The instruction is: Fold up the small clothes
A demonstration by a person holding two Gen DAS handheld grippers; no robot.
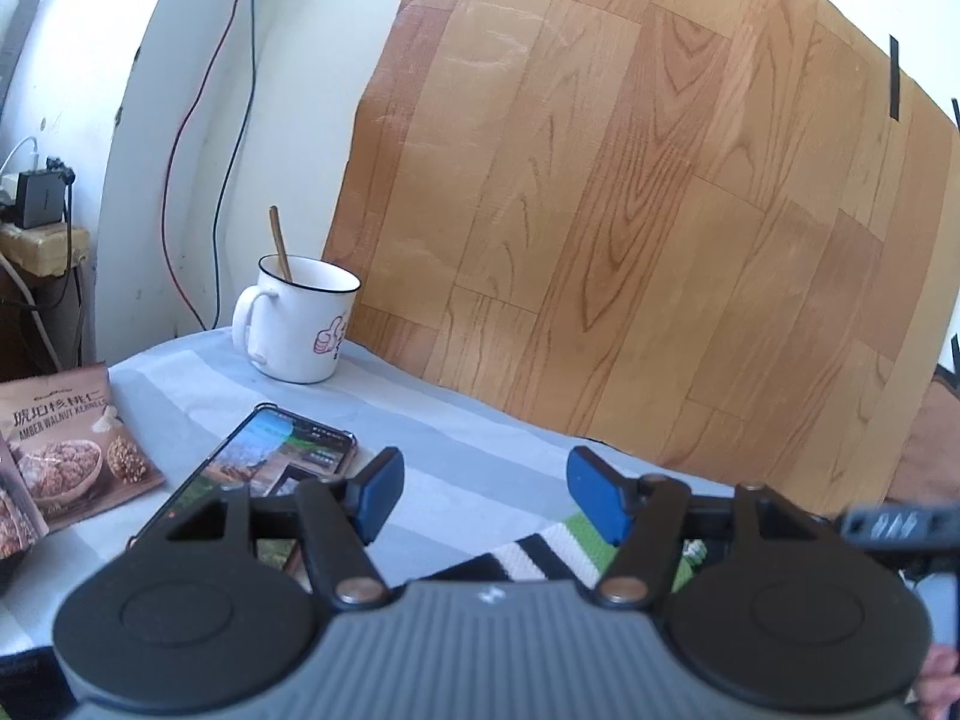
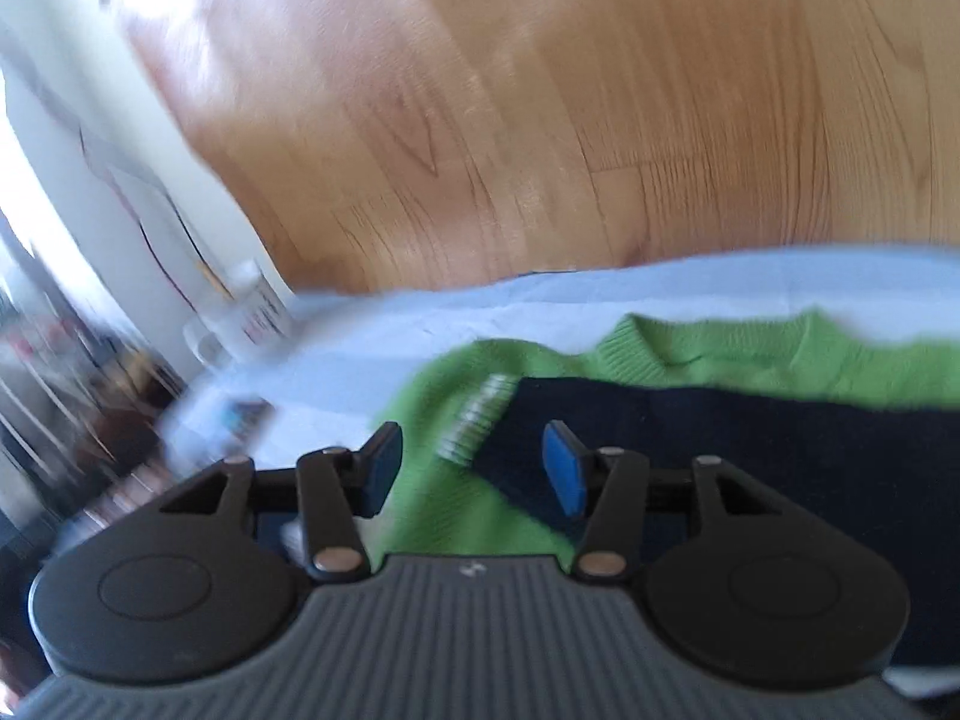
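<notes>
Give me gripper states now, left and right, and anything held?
Left gripper: open, nothing between its pads, above the striped cloth.
Right gripper: open, holding nothing, over the green sweater.

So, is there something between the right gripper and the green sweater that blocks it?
Nothing visible does. The right gripper hangs open directly over the green sweater, with only air between its fingers and the cloth. The picture is blurred, so a very small thing could escape notice.

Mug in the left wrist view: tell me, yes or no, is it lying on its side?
No: the mug stands upright on the cloth with a stick leaning inside it.
</notes>
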